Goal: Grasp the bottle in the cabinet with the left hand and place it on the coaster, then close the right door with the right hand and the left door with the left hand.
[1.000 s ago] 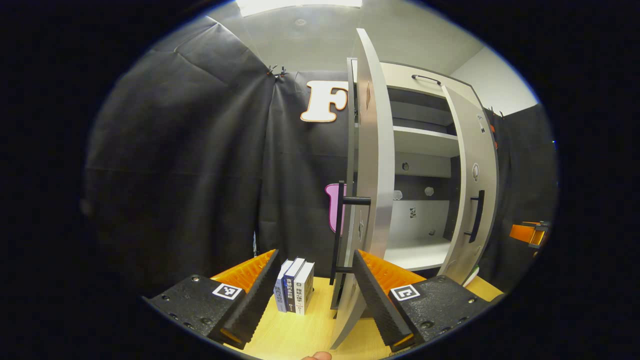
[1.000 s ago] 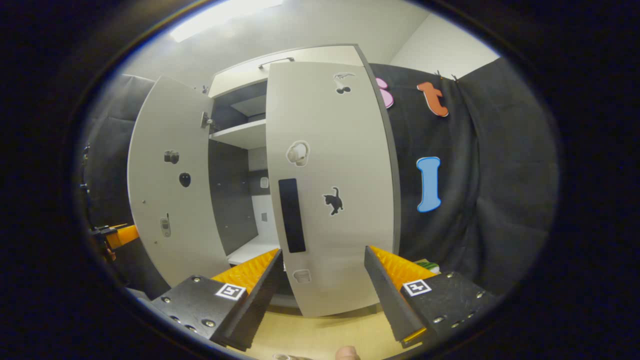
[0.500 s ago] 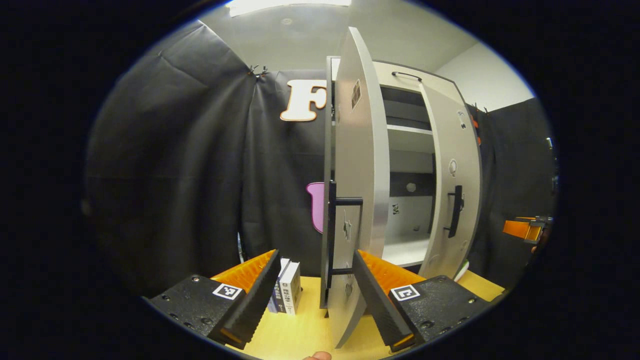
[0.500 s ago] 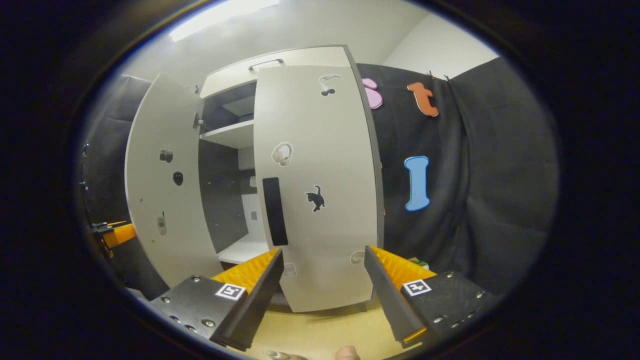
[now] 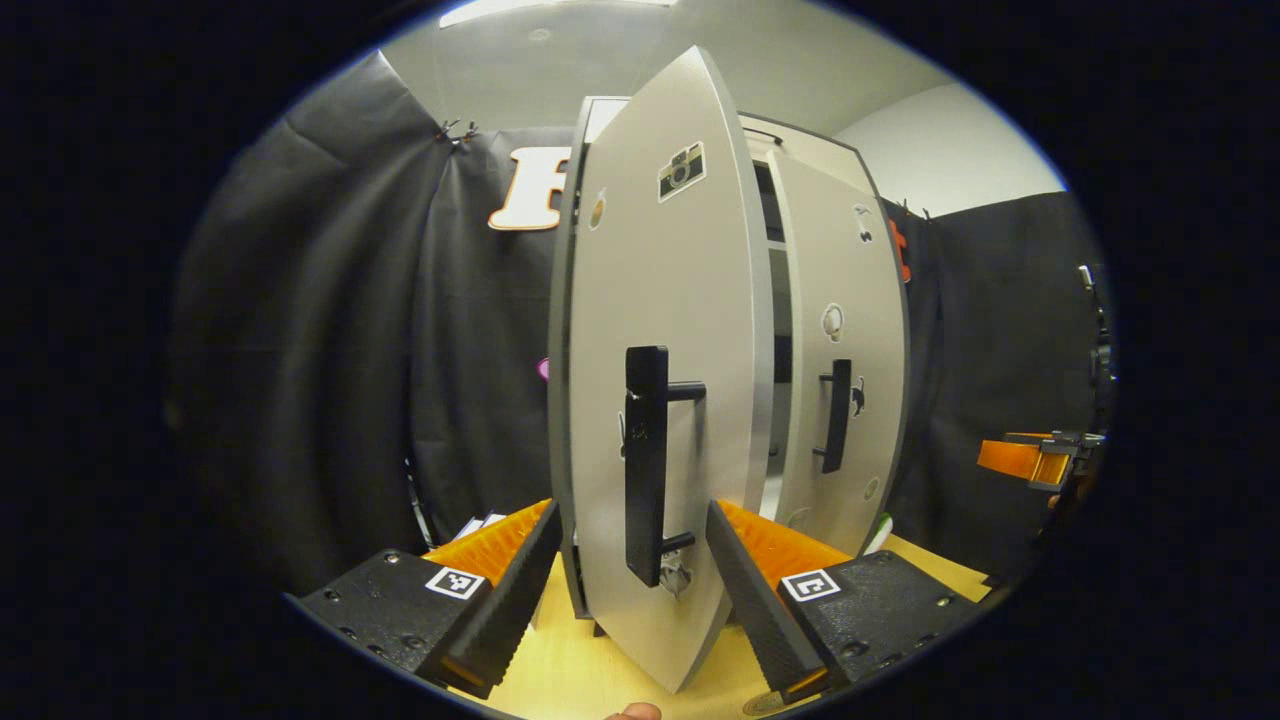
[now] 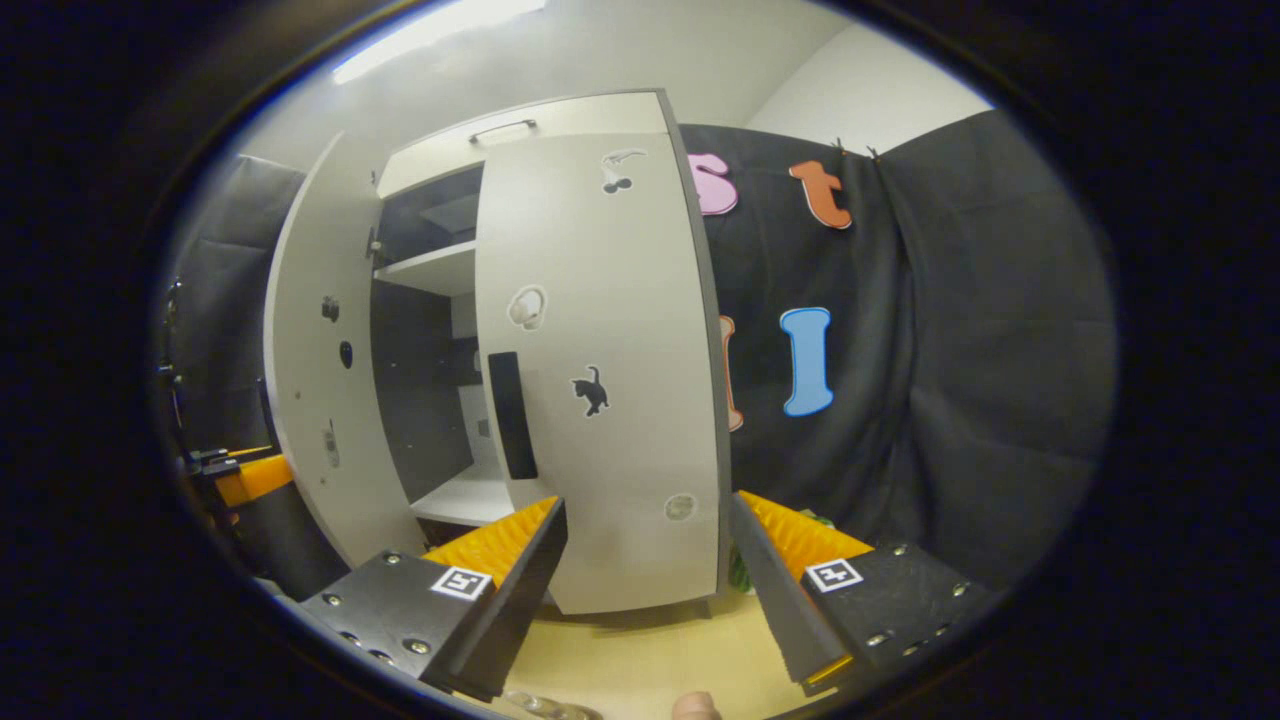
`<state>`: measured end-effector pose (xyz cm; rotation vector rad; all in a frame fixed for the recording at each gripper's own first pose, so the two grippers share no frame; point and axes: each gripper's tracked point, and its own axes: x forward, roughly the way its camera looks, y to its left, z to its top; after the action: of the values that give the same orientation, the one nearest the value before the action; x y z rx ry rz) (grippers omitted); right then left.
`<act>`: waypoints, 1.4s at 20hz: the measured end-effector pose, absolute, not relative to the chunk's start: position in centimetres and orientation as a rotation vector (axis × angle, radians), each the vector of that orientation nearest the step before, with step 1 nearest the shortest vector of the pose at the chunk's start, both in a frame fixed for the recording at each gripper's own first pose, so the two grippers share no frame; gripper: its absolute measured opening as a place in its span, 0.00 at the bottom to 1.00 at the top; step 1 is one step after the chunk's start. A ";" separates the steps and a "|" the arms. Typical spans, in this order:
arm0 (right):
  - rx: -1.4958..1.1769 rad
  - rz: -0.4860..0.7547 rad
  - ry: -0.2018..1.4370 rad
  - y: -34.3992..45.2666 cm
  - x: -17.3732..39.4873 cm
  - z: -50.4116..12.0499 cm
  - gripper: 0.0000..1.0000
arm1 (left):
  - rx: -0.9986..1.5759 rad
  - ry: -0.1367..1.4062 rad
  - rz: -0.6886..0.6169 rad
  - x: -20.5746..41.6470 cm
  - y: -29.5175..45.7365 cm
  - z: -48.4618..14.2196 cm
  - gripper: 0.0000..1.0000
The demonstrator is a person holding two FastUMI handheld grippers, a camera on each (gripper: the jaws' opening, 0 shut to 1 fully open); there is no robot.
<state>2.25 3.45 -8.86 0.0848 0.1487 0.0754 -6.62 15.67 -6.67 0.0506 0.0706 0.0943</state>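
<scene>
In the left gripper view, the left hand-held gripper (image 5: 630, 570) has its fingers spread wide, nothing between them but the lower edge of the cabinet's left door (image 5: 665, 330), which stands right in front of it, partly swung toward the cabinet. A long dark handle (image 5: 647, 465) runs down that door's face, and a camera sticker (image 5: 681, 171) sits near its top. Behind it the right door (image 5: 840, 350) looks nearly closed, with its own dark handle (image 5: 836, 415). Far off at the right edge, the other hand-held gripper (image 5: 1040, 462) shows.

In the right gripper view, the right hand-held gripper (image 6: 648, 580) is likewise open and holds nothing, hovering over the pale wooden surface (image 6: 650, 660) just before the right door (image 6: 600, 360), which bears a cat sticker (image 6: 590, 389). The left door (image 6: 320, 350) stands ajar, leaving a gap onto a shelf (image 6: 425, 268). Something glassy, perhaps the bottle (image 6: 545, 708), peeks at the bottom edge; I cannot tell for sure
</scene>
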 end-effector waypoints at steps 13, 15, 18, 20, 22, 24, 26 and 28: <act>0.098 -0.046 0.128 -2.7 1.7 -8.0 0.98 | -0.052 0.074 -0.031 0.6 9.6 -8.3 0.93; 0.098 -0.056 0.130 -3.1 1.4 -8.1 0.98 | -0.041 0.077 -0.038 1.2 9.2 -8.7 0.93; 0.098 -0.066 0.134 -3.7 1.0 -8.3 0.98 | -0.017 0.079 -0.044 1.9 8.9 -9.2 0.92; 0.096 -0.070 0.132 -4.0 0.8 -8.2 0.98 | -0.009 0.089 -0.040 2.0 8.9 -9.7 0.92; 0.095 -0.075 0.129 -4.2 0.7 -8.0 0.98 | -0.006 0.091 -0.040 2.1 9.0 -9.8 0.92; 0.098 -0.077 0.124 -4.4 0.5 -7.9 0.99 | -0.005 0.089 -0.040 1.9 9.0 -9.7 0.92; 0.102 -0.078 0.119 -4.5 0.3 -7.7 0.98 | -0.003 0.084 -0.040 1.7 8.9 -9.4 0.92; 0.106 -0.076 0.117 -4.5 0.2 -7.6 0.98 | -0.002 0.079 -0.041 1.7 8.8 -9.2 0.92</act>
<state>0.22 -4.54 -7.56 0.1060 0.1175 -0.0756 1.66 8.81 -9.19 -0.0022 0.0791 -0.0409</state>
